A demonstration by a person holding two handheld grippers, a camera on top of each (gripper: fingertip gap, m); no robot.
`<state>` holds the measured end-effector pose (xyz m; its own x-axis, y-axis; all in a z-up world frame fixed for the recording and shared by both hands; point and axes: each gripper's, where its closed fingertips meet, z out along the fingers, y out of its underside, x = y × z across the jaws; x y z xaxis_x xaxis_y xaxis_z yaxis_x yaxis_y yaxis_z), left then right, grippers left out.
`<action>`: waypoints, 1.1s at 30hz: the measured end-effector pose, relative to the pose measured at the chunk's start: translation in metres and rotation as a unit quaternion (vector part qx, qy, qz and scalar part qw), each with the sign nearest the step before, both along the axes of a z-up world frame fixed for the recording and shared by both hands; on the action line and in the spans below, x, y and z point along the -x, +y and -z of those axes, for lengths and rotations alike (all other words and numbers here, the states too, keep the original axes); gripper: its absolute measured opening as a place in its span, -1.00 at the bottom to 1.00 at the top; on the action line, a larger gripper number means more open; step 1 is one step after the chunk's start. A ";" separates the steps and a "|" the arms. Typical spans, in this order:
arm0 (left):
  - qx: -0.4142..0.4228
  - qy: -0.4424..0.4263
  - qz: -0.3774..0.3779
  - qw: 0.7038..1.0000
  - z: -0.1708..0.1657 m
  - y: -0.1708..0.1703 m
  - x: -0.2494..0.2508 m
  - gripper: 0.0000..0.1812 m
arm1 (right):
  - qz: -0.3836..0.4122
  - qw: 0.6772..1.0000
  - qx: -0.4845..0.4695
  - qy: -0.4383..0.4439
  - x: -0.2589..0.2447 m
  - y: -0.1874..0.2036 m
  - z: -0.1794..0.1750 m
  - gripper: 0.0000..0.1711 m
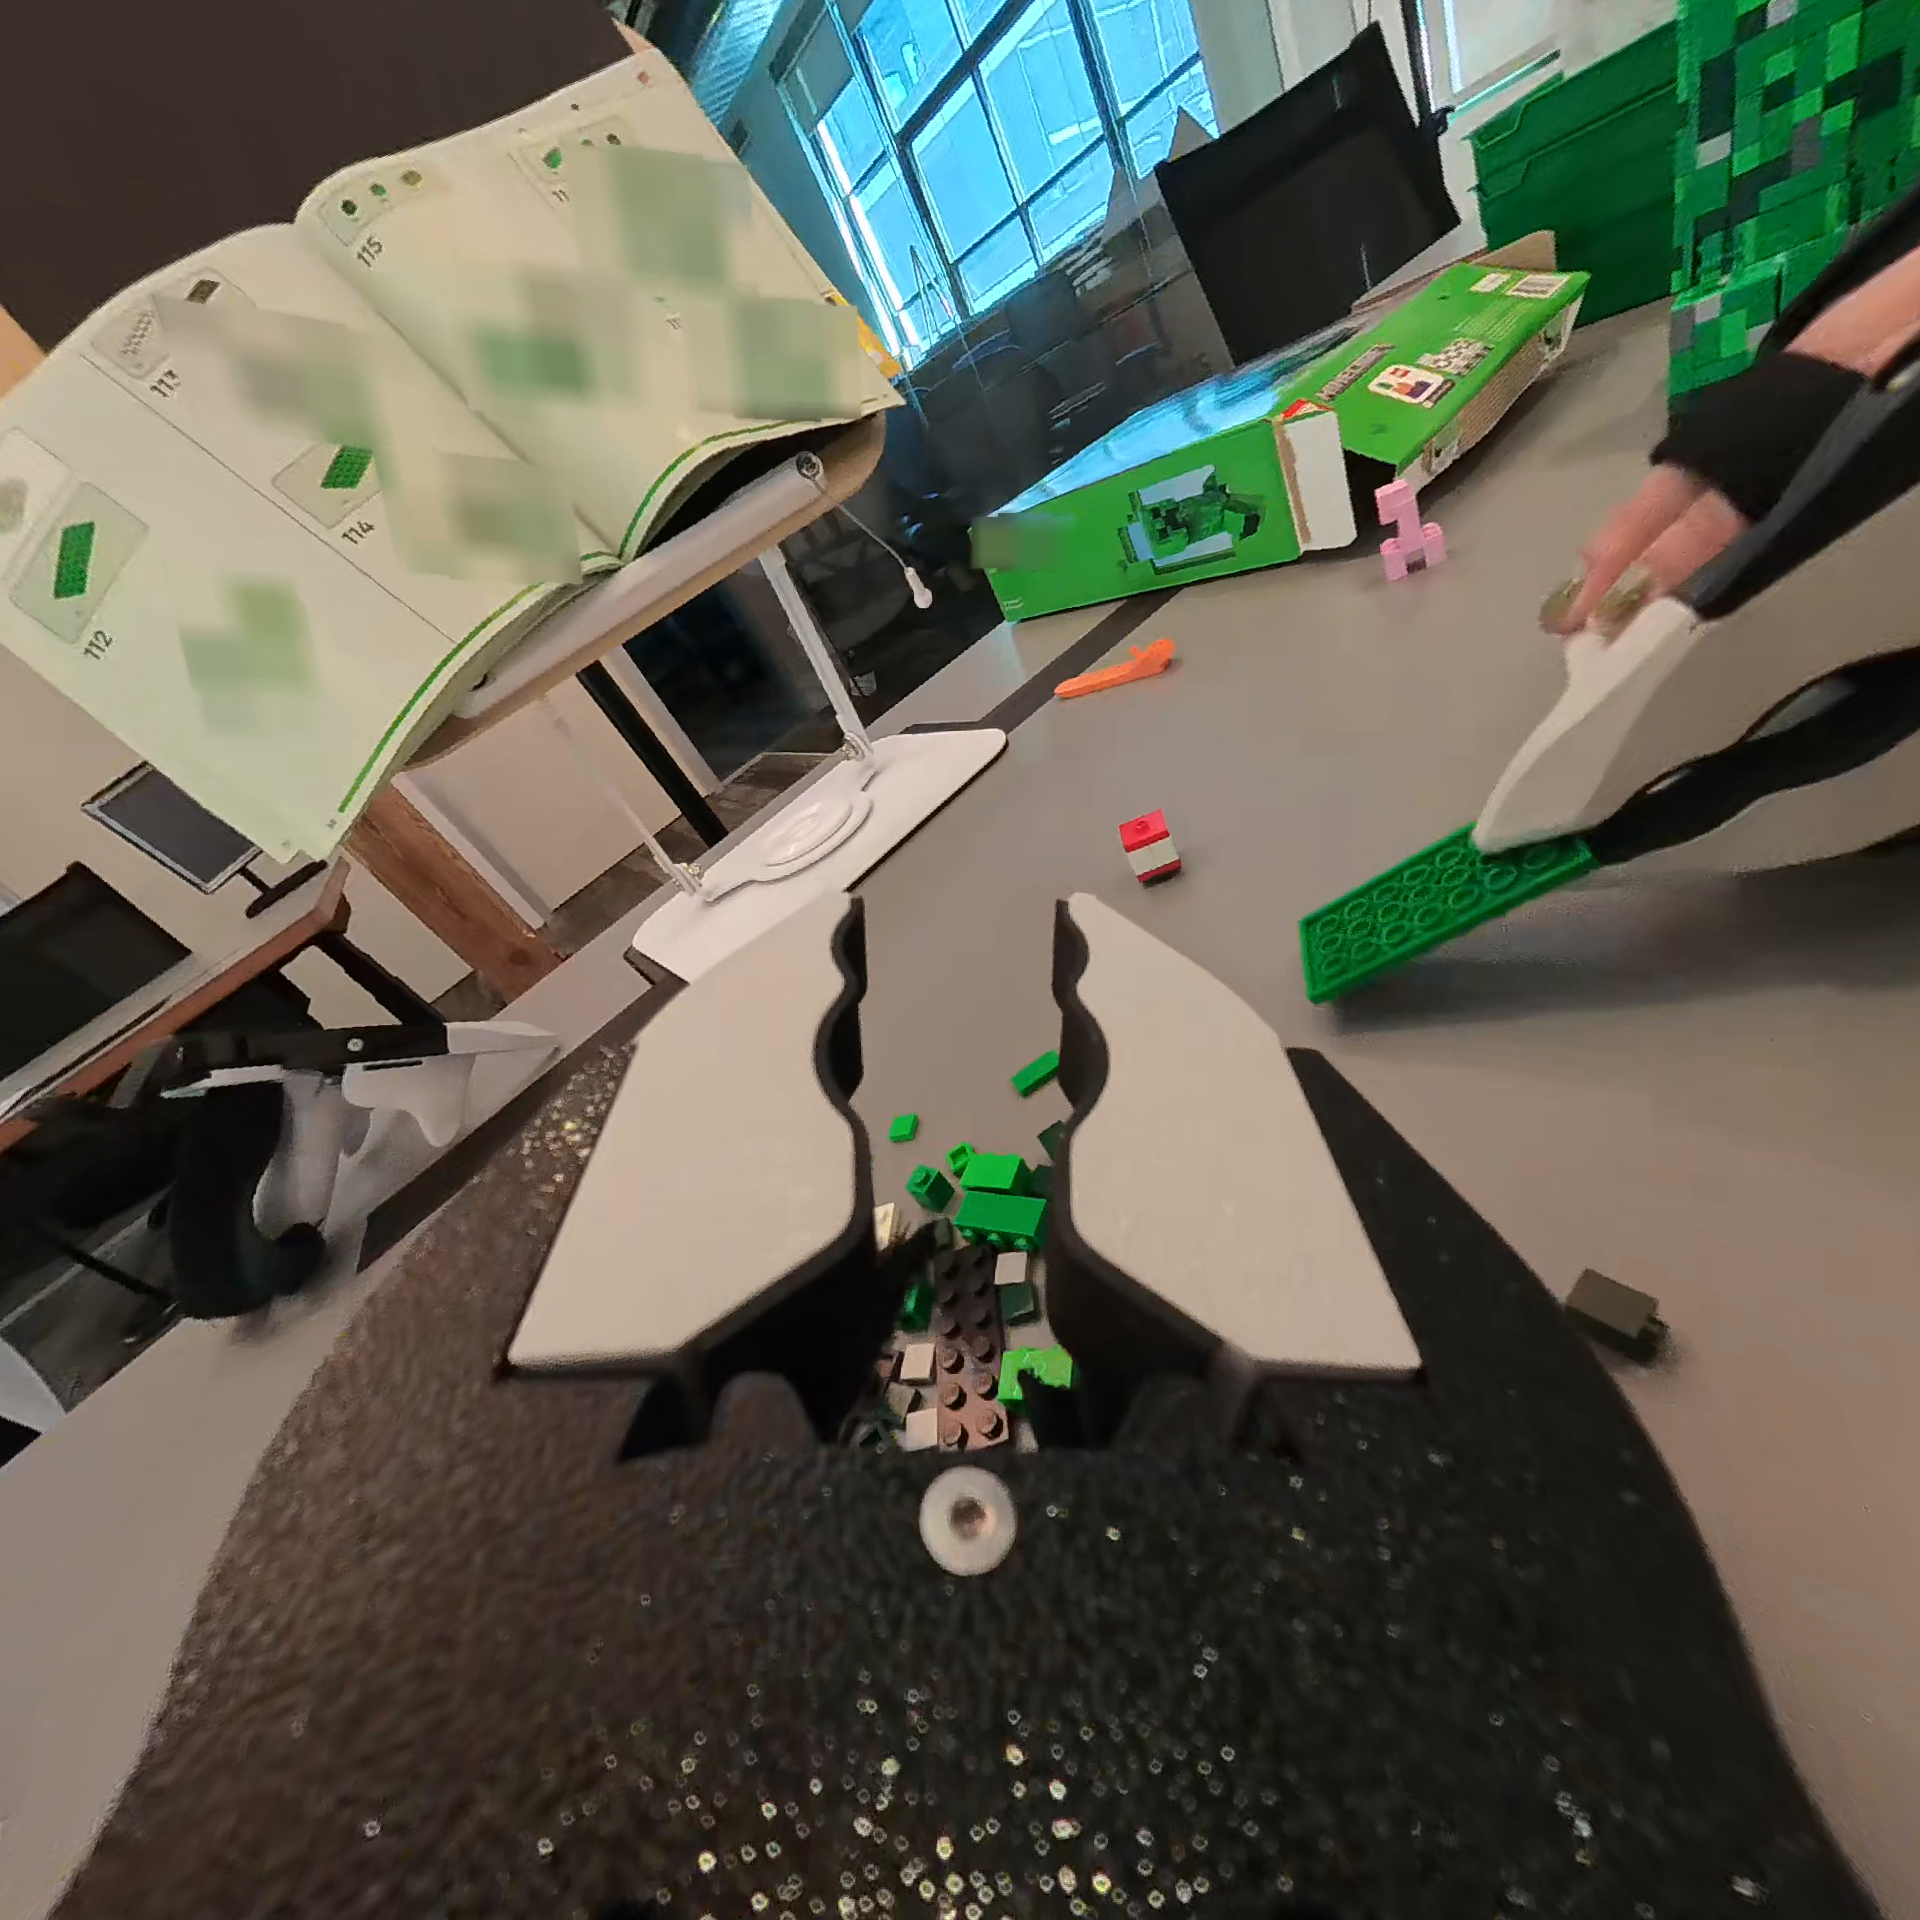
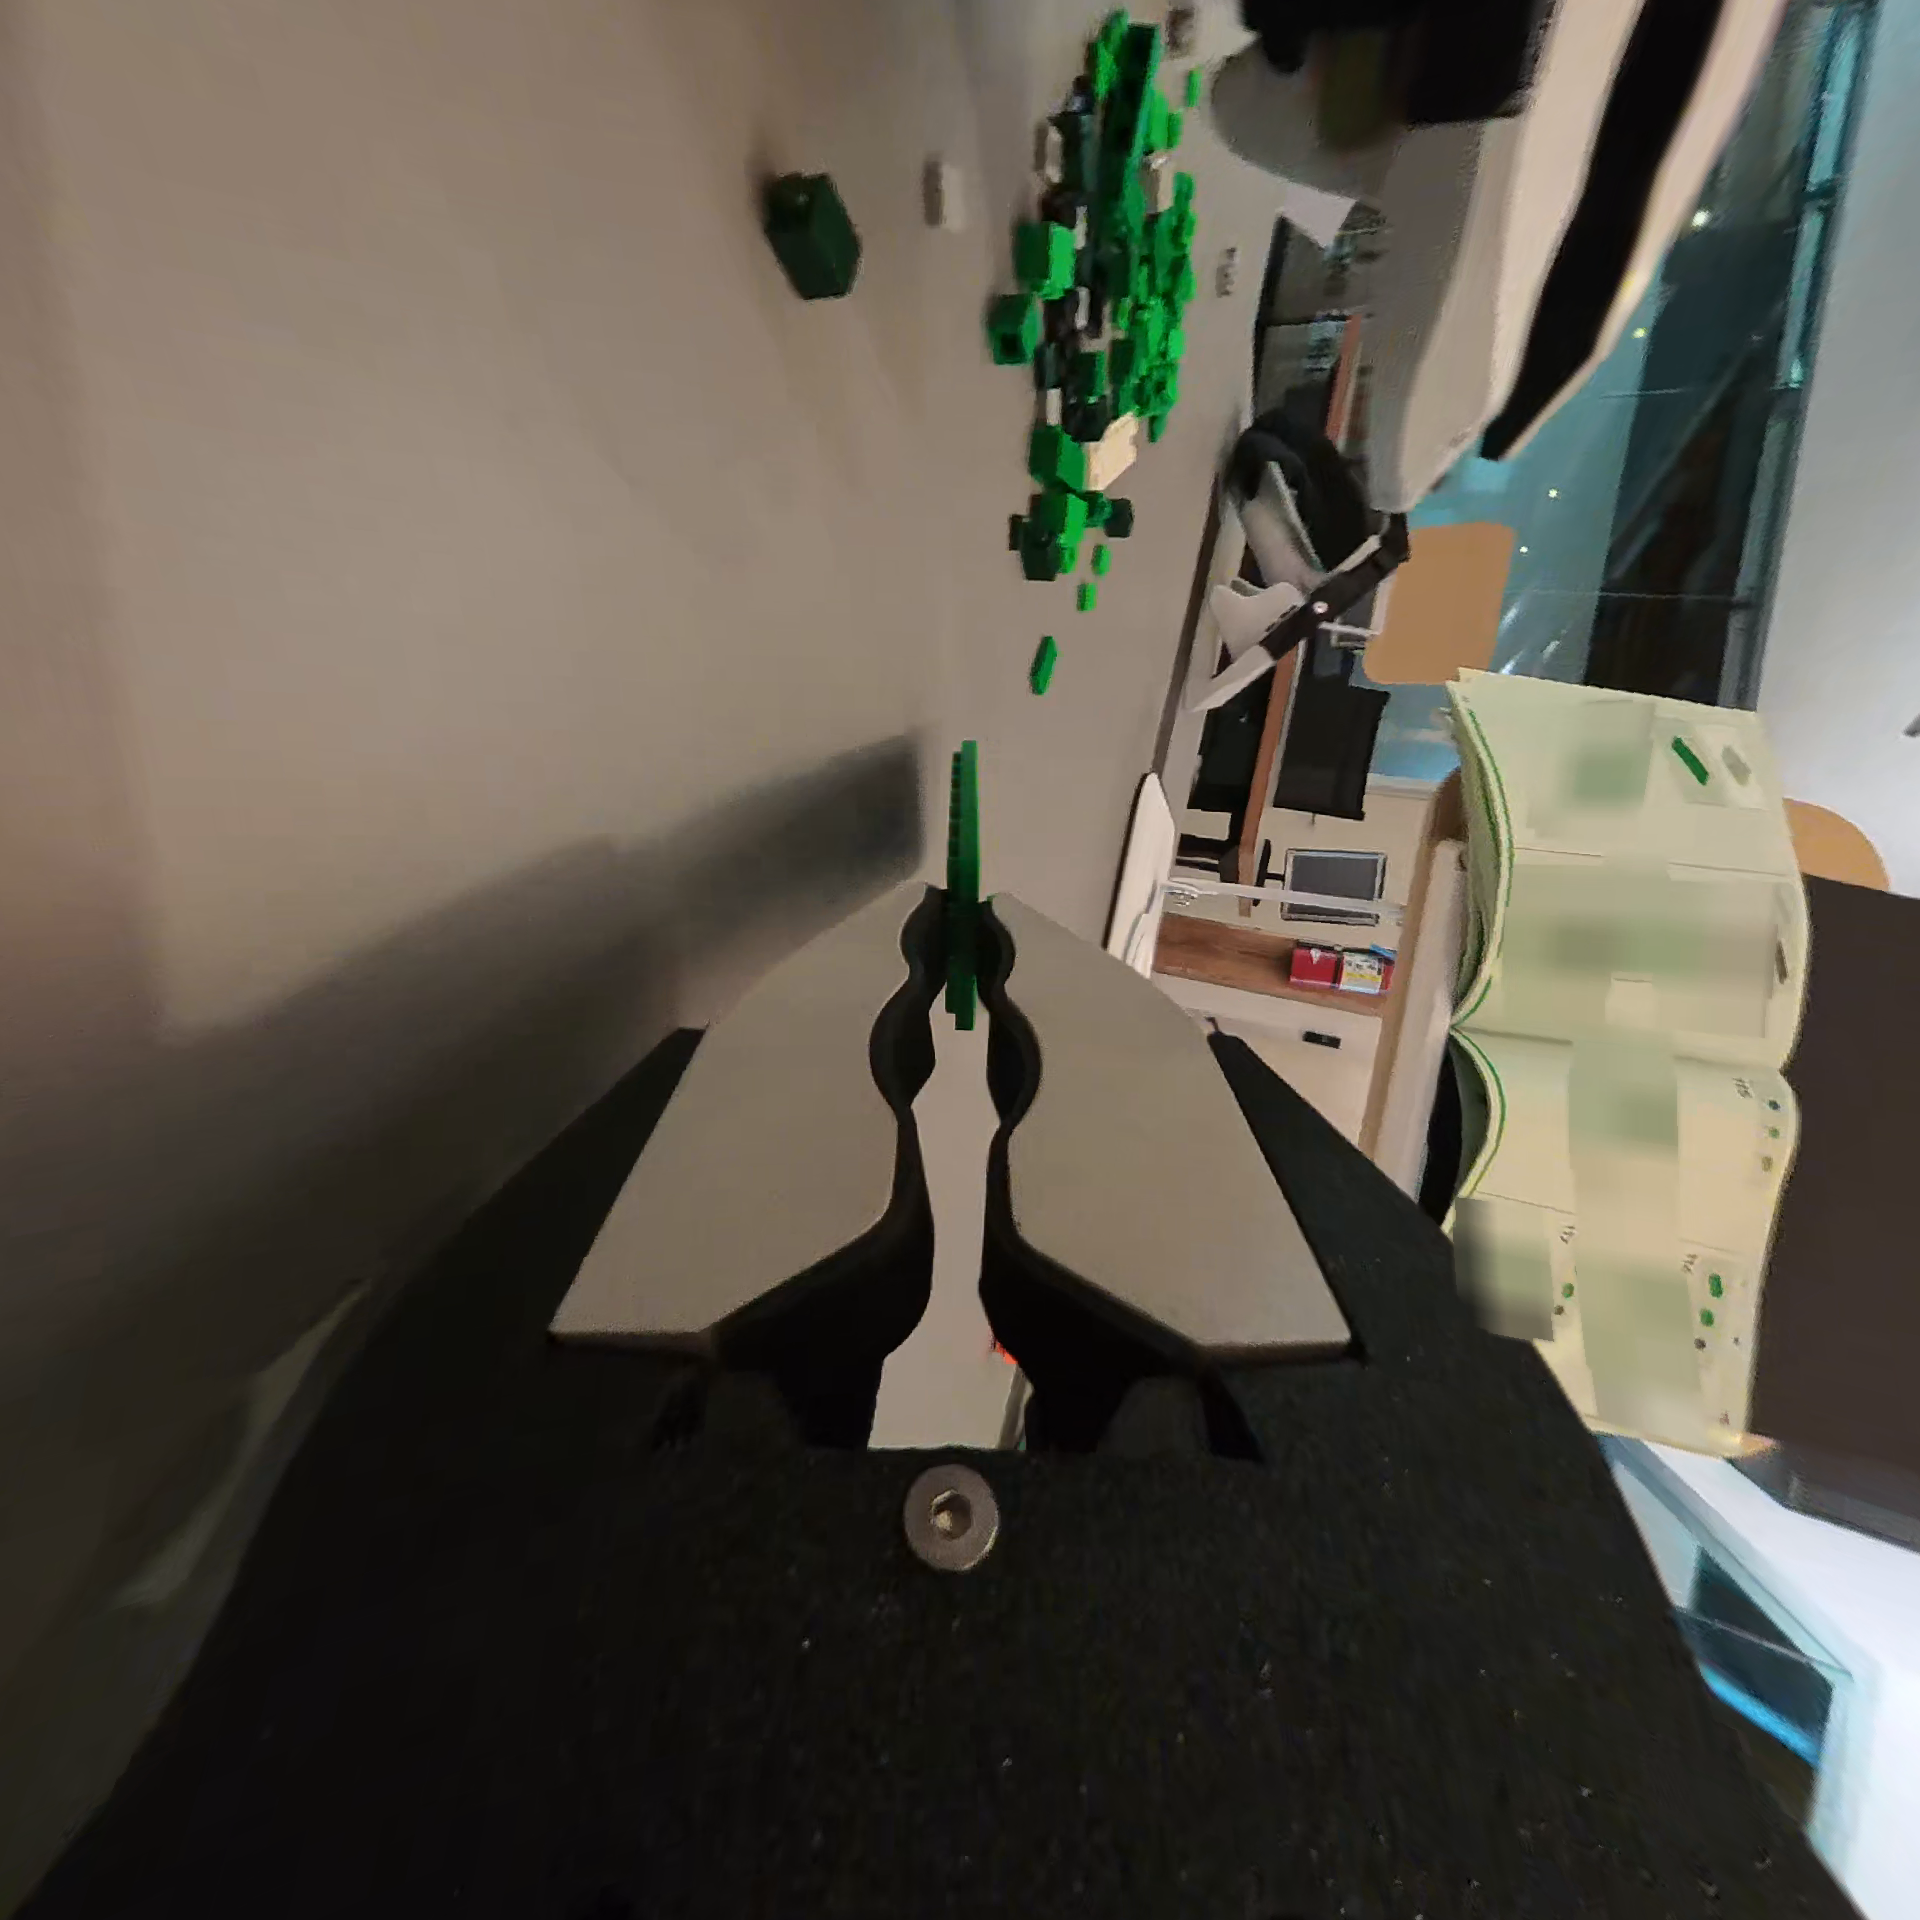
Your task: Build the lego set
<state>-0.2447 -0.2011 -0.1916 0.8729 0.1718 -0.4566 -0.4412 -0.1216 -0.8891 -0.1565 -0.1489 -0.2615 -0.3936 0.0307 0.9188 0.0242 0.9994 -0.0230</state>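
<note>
Grey table [image 1: 1351, 1195] fills most of both views, with tall windows [image 1: 997, 177] behind it at 12 o'clock in the left wrist view. On this table, the left gripper [image 1: 958, 940] hangs over a pile of loose bricks [image 1: 982, 1226], mostly green with some dark and white ones. Its jaws stand apart with a clear gap, and nothing is between them.

At 3 o'clock from it, the right gripper [image 1: 1496, 842] pinches one end of a flat green plate [image 1: 1439, 914]. The far end of the plate rests on the table, and the plate is tilted, its underside facing up. A hand [image 1: 1652, 540] with a black glove holds this gripper. In the right wrist view the same gripper [image 2: 966, 909] has its jaws nearly together on the thin edge of the plate [image 2: 964, 831], which sticks out forward from the tips.

A small red and white brick [image 1: 1150, 847] stands between the two grippers, well apart from the pile. An orange tool [image 1: 1117, 670] lies farther away at 12 o'clock, and near it a green box [image 1: 1174, 520] lies open on its side, with a small pink figure [image 1: 1408, 535] just beside the box. A dark brick [image 1: 1614, 1325] lies alone at 4 o'clock.

An open instruction booklet [image 1: 343, 436] rests on a stand [image 1: 821, 821] at 10 o'clock. A large green pixel-pattern build [image 1: 1787, 177] stands at 2 o'clock.
</note>
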 end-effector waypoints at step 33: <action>0.017 0.000 0.010 1.000 0.006 0.002 -0.004 -0.66 | 0.026 0.998 0.019 -0.045 -0.001 0.008 0.016 -0.91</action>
